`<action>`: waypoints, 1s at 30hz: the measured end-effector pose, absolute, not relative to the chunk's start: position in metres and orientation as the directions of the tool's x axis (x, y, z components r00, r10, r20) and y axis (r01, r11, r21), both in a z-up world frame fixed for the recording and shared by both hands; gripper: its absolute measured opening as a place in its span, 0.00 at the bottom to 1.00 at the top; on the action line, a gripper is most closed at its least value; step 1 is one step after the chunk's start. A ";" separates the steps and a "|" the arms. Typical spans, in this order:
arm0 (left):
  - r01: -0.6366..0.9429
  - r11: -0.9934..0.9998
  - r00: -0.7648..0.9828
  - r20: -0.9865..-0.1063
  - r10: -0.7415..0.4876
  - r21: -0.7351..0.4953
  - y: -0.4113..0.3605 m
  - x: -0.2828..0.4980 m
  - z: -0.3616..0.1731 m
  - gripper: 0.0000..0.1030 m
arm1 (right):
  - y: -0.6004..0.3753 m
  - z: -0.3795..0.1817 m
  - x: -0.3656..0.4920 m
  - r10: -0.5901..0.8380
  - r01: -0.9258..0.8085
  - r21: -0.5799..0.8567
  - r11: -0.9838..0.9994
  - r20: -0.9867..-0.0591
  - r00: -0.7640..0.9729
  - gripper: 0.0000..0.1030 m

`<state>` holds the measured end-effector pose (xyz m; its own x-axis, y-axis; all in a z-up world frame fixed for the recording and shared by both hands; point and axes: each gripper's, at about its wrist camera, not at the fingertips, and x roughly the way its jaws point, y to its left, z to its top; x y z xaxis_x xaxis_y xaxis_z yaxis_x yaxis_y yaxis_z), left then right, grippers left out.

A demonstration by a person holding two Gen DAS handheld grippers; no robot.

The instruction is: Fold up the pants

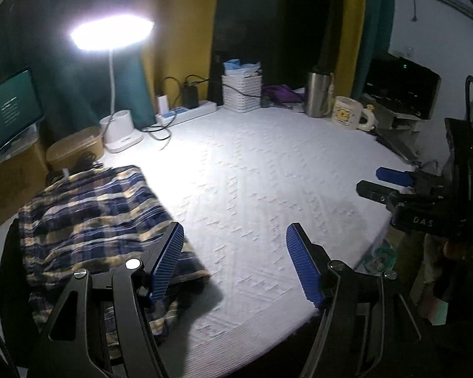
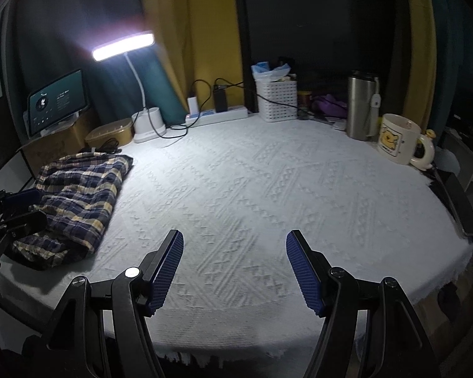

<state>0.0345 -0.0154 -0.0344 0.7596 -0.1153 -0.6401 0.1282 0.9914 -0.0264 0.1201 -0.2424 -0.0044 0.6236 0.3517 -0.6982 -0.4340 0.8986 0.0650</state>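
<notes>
From the left wrist view, the left tool (image 1: 235, 263) hangs over the near edge of the counter (image 1: 252, 170) with its blue pads apart and nothing between them. The plaid pants (image 1: 91, 217) lie bunched and partly folded at about nine o'clock, on the left margin of the white cloth, with the left pad overlapping them in the picture; whether it touches the cloth I cannot tell. The pile sits there probably so the wide middle of the cloth stays free for spreading or for another garment. At three o'clock the right tool (image 1: 375, 181) pokes in from the side, its fingers also apart and empty.

From the right wrist view, the right tool's pads stand apart over bare patterned cloth at six o'clock, gripping nothing. The pants sit at nine to ten o'clock, well apart from this tool and just beside the left tool at the frame's left edge. Along the far rim, from ten to two o'clock, stand a lit desk lamp (image 2: 142, 94), a power strip (image 2: 217, 115) with trailing cables, a white basket (image 2: 277, 100), a steel flask (image 2: 361, 107) and a mug (image 2: 400, 140). The cable loop near the lamp base lies closest to the pants and could snag if they are spread towards twelve o'clock.
</notes>
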 end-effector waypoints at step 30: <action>0.250 0.966 0.798 -0.579 -0.169 0.062 -0.084 0.041 0.003 0.66 | -0.310 0.029 0.112 0.269 -0.317 0.040 0.948 -0.633 0.726 0.68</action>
